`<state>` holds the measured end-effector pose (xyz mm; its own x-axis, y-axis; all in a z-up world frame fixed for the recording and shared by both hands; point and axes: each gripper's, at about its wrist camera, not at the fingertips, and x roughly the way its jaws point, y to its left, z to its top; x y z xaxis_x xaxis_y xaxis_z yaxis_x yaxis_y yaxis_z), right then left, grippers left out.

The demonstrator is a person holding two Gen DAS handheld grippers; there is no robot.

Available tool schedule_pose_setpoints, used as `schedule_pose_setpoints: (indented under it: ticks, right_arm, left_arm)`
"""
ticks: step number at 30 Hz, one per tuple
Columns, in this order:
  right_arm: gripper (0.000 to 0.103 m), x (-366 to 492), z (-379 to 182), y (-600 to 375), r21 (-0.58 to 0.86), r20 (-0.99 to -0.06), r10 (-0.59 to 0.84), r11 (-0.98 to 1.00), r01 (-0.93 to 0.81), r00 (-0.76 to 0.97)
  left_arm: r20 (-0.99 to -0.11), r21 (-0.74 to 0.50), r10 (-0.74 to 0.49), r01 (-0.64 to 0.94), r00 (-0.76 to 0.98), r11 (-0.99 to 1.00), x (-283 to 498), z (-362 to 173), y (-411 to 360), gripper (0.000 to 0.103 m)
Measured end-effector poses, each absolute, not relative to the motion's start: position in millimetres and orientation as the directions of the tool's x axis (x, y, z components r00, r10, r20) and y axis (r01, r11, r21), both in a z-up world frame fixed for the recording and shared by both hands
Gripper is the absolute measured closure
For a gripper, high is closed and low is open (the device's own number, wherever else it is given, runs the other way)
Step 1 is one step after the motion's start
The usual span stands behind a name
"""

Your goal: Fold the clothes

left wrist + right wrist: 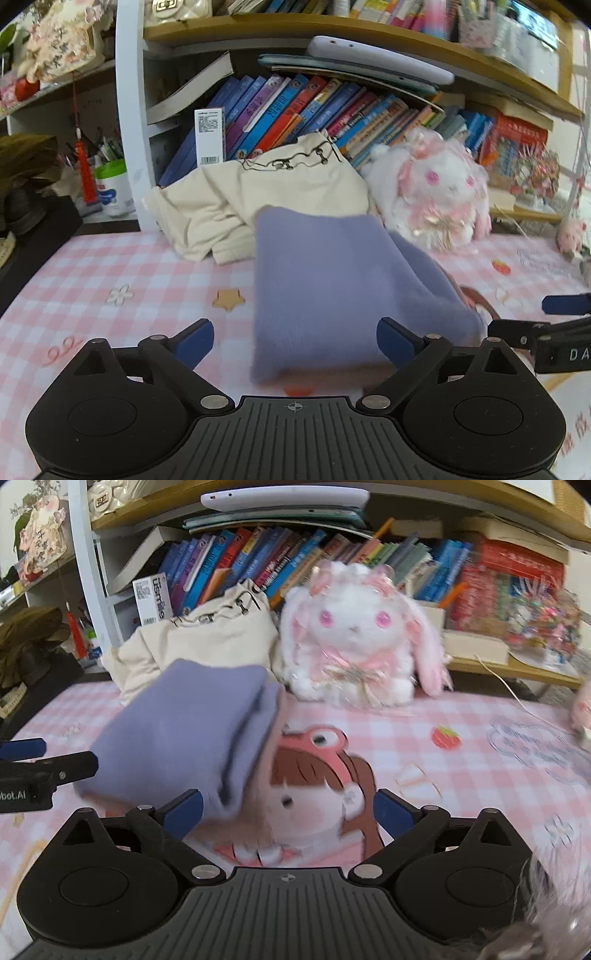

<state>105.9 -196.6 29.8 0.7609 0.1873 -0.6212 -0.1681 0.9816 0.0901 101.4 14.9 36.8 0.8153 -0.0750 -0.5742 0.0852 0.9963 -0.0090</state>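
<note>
A folded lavender-blue garment point(343, 291) lies on the pink checked table cover, its near edge between the spread fingers of my left gripper point(295, 341), which is open and holds nothing. In the right wrist view the same folded garment point(184, 731) lies left of centre, its near corner by the left finger of my right gripper point(288, 812), also open and empty. A crumpled cream garment point(266, 192) lies behind it against the books; it also shows in the right wrist view point(207, 642). Each gripper shows at the edge of the other's view.
A white and pink plush rabbit point(354, 638) sits at the back of the table, right of the clothes. A bookshelf point(314, 110) full of books stands behind. A white box point(209, 134) leans on the books. A pen cup point(110, 184) stands at the left.
</note>
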Motion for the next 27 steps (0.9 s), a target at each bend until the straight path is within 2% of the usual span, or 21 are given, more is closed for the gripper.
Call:
schedule_pose_setpoints:
  ticks: [15, 22, 27]
  right_arm:
    - [0.0, 37.2, 17.8, -215.3, 0.053, -0.654, 0.079, 0.997, -0.059, 0.752]
    - [0.0, 19.2, 13.4, -216.1, 0.016, -0.645, 0.063, 0.997, -0.069, 0.761]
    - [0.0, 13.1, 11.7, -217.2, 0.007, -0.637, 0.066, 0.997, -0.08, 0.768]
  left_arm:
    - [-0.586, 0.036, -0.031, 0.064, 0.81, 0.997, 42.0, 29.1, -15.7, 0.004]
    - [-0.608, 0.008, 0.018, -0.017, 0.794, 1.0, 25.3, 21.5, -14.6, 0.003]
    - [-0.629, 0.016, 0.012, -0.002, 0.777, 1.0, 16.9, 14.0, -20.8, 0.003]
